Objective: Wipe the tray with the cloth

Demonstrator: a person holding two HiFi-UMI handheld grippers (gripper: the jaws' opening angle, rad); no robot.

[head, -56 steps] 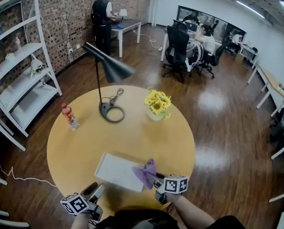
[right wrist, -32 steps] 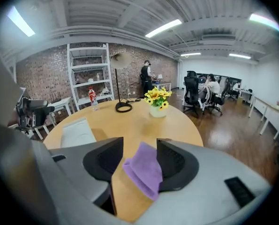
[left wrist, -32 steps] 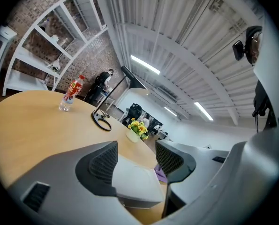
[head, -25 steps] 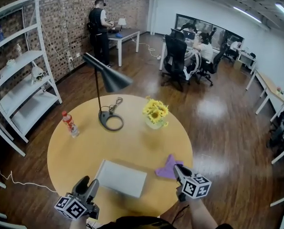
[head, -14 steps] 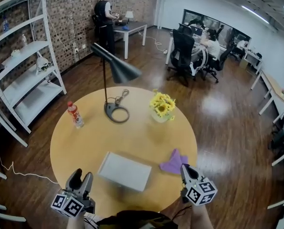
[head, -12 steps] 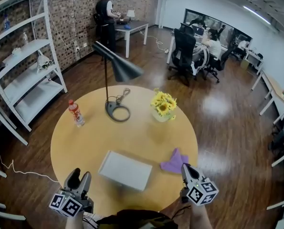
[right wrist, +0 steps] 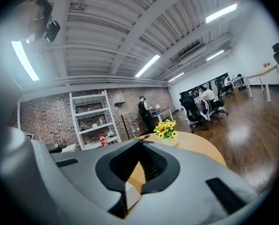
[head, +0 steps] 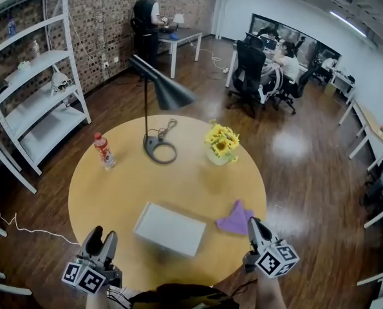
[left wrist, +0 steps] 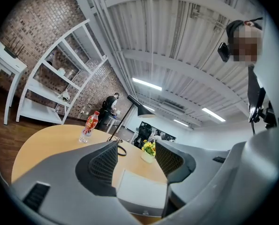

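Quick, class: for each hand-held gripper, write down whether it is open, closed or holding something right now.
Left hand-held gripper: open, nothing between its jaws.
Right hand-held gripper: closed, empty; the cloth lies on the table.

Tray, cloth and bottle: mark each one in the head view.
tray (head: 169,229), head view, middle of its pale flat top.
cloth (head: 233,221), head view, centre of the purple folds.
bottle (head: 103,150), head view, red part of its body.

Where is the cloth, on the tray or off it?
Off: the cloth lies on the table beside the tray.
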